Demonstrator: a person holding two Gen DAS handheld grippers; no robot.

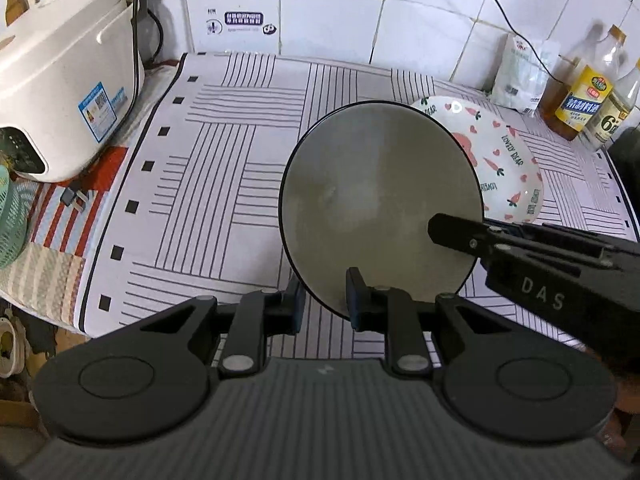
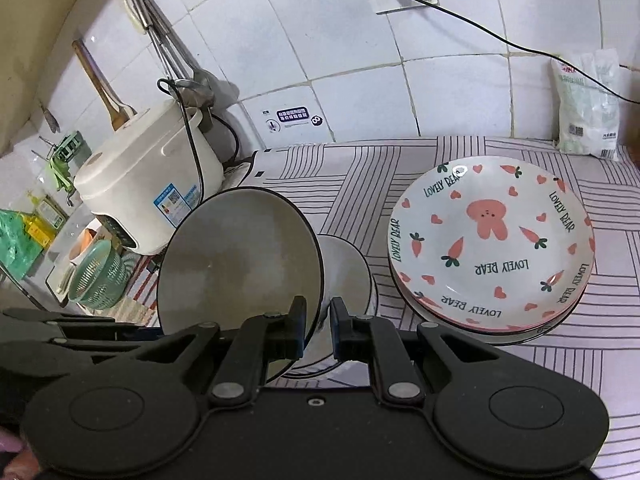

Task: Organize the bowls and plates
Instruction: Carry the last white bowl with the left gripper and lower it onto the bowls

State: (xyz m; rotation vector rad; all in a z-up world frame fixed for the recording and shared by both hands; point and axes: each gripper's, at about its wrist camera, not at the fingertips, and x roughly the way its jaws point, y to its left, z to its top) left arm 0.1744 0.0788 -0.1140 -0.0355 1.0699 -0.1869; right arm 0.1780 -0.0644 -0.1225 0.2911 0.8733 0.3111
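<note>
second bowl [image 2: 348, 264] behind tilted bowl [image 2: 240, 264]

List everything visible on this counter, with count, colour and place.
grey black-rimmed ceramic bowl: one, grey, tilted above the cloth
bear-and-carrot patterned ceramic plates: stack, at least two, white and pink, right of bowl
striped cloth: one, white with dark lines, covering counter
plastic rice cooker: one, white, back left
plastic mesh basket: one, green, beside cooker
oil bottles: two, yellowish, back right
plastic bag: one, white, against wall
left gripper: black, bowl's near rim between its fingers
right gripper: black, shut on bowl's rim
</note>
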